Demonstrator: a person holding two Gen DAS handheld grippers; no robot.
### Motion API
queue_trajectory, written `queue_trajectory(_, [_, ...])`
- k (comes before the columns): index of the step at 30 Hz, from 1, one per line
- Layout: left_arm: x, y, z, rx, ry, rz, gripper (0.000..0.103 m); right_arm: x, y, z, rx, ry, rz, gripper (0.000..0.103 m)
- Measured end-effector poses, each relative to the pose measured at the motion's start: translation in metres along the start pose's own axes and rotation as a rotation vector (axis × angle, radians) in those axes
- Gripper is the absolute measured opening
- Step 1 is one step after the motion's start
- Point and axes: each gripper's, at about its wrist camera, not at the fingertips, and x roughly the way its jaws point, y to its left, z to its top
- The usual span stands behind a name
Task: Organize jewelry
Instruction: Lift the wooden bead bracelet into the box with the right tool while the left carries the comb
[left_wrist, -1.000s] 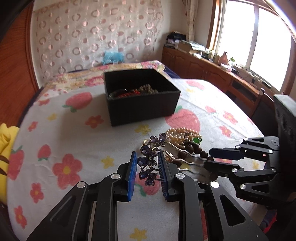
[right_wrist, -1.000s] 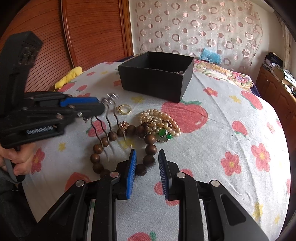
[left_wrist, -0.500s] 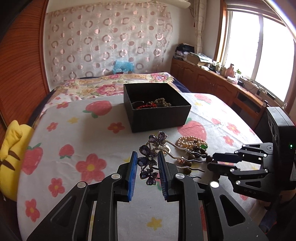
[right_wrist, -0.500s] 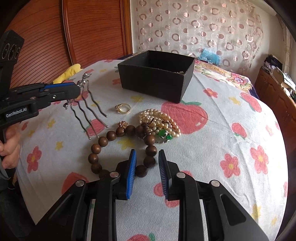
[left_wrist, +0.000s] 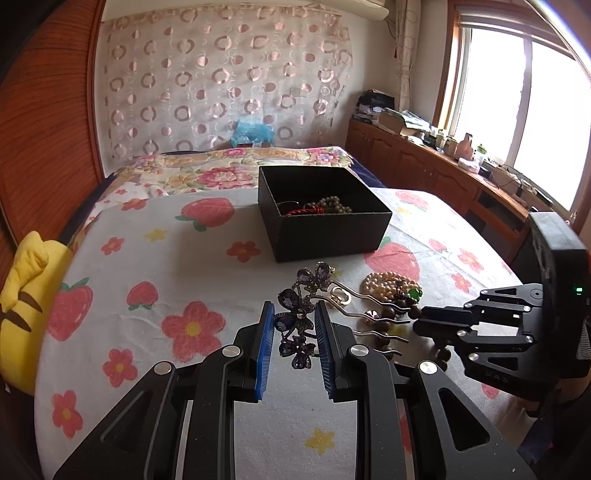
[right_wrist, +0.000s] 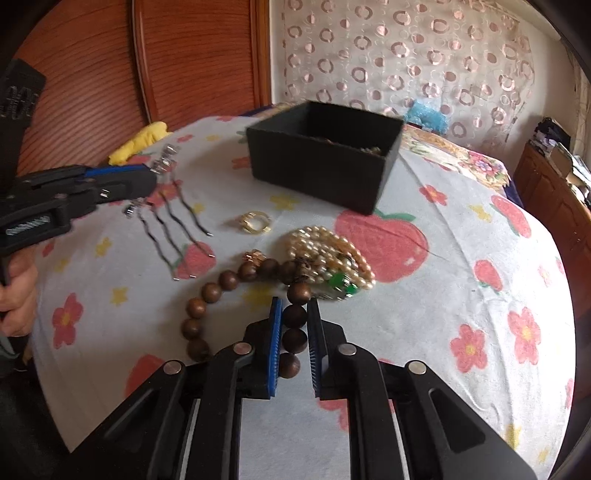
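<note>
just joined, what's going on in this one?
Jewelry sorting on a flower-print cloth. The left gripper holds a purple flower hair comb off the cloth. The right gripper has its fingers on either side of a bead of the brown bead bracelet, which lies on the cloth. The pearl strand and gold ring lie loose. The black box already holds some pieces.
</note>
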Motion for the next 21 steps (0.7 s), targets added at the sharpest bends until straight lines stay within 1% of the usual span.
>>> queue_trajectory(5, [-0.001, 0.004, 0.001, -0.011, -0.007, 0.008, 0.021, -0.021, 0.002, 0.012, 0.002, -0.068, 0.025, 0.015])
queue_trajectory(11, [-0.005, 0.008, 0.004, -0.023, -0.024, 0.018, 0.021, -0.047, 0.004, 0.033, -0.021, -0.136, 0.026, 0.015])
queue_trajectory(21, [-0.014, 0.01, 0.018, -0.017, -0.068, 0.029, 0.021, -0.074, -0.005, 0.081, -0.048, -0.228, -0.024, 0.015])
